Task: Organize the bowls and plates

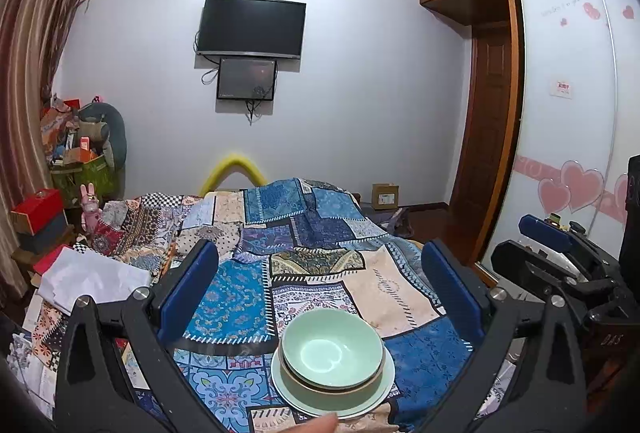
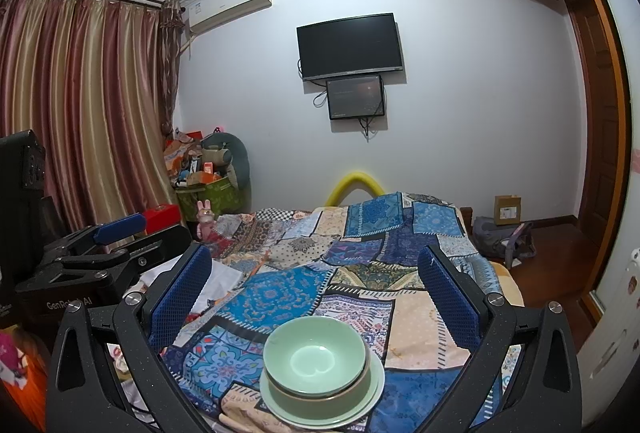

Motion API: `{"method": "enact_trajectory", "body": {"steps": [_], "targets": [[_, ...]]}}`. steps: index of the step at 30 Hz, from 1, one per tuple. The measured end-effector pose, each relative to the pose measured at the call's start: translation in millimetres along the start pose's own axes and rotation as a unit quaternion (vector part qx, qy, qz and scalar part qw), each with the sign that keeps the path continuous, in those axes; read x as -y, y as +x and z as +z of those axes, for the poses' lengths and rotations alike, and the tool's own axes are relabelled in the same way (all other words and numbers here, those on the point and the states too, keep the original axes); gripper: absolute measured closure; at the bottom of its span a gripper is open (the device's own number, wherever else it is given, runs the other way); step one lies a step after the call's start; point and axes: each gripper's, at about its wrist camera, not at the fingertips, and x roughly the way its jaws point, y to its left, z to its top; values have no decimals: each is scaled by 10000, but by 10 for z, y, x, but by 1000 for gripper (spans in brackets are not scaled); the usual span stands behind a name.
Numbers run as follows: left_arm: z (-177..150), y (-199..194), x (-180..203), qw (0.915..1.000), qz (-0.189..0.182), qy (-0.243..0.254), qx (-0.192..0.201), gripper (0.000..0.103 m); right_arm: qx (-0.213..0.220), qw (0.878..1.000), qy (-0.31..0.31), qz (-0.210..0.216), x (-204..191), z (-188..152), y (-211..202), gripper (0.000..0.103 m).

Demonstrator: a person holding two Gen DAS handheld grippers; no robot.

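A bedroom: patchwork quilt point(image 1: 320, 233) covers the bed, TV point(image 1: 251, 27) on the far wall. Left gripper point(image 1: 320, 289) hangs with fingers spread wide, empty. Between them, near, two nested green bowls point(image 1: 332, 351) sit on a plate point(image 1: 288, 389). Right gripper point(image 2: 316, 289) likewise gapes, empty, above the stack.

A patchwork quilt of blue, cream and patterned squares point(image 2: 360, 273) covered the bed. Beyond the quilt's far edge a black flat television point(image 2: 349, 46) hung on the white wall, a smaller dark screen point(image 2: 355, 98) just beneath it. Left of the quilt stood striped pink and gold curtains point(image 2: 80, 105), a green bag stuffed with clutter point(image 2: 208, 189) and a pink rabbit toy point(image 2: 205, 219). Right of the quilt sat a brown cardboard box point(image 2: 507, 210).
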Motion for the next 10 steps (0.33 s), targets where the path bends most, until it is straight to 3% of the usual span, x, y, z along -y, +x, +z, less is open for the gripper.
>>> {"method": "enact_trajectory", "body": {"steps": [10], "targets": [[-16, 3, 19, 10000, -16, 14, 3, 0, -41, 10000, -6, -25, 0, -4, 21, 0]]}}
